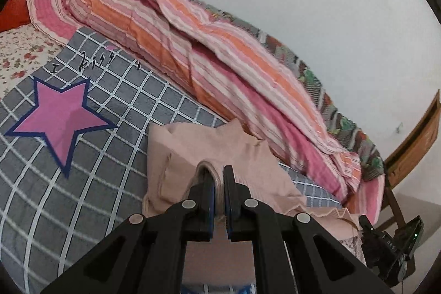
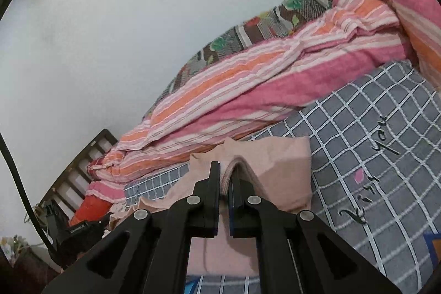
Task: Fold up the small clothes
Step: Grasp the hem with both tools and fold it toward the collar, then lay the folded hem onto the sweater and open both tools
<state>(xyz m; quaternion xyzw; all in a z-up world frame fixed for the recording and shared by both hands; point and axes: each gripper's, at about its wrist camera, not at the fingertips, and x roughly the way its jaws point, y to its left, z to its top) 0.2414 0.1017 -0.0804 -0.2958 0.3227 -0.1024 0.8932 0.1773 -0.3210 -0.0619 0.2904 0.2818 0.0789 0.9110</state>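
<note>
A small beige-pink garment [image 1: 242, 156] lies on the grey checked bedsheet [image 1: 115, 183]. My left gripper [image 1: 217, 172] is shut on a folded edge of it, which pokes up between the black fingers. In the right wrist view the same garment [image 2: 278, 164] is pinched at another edge by my right gripper [image 2: 226, 172], also shut. The cloth hangs slack between the two grips and drapes under both grippers. The right gripper [image 1: 391, 247] shows at the lower right of the left wrist view; the left gripper [image 2: 80, 230] shows at the lower left of the right wrist view.
A pink and orange striped blanket [image 1: 209, 46] is bunched along the wall side of the bed, over a patterned blanket [image 2: 275, 21]. A pink star print [image 1: 60, 117] marks the sheet. A wooden bed frame [image 1: 413, 139] and a white wall [image 2: 110, 32] bound the bed.
</note>
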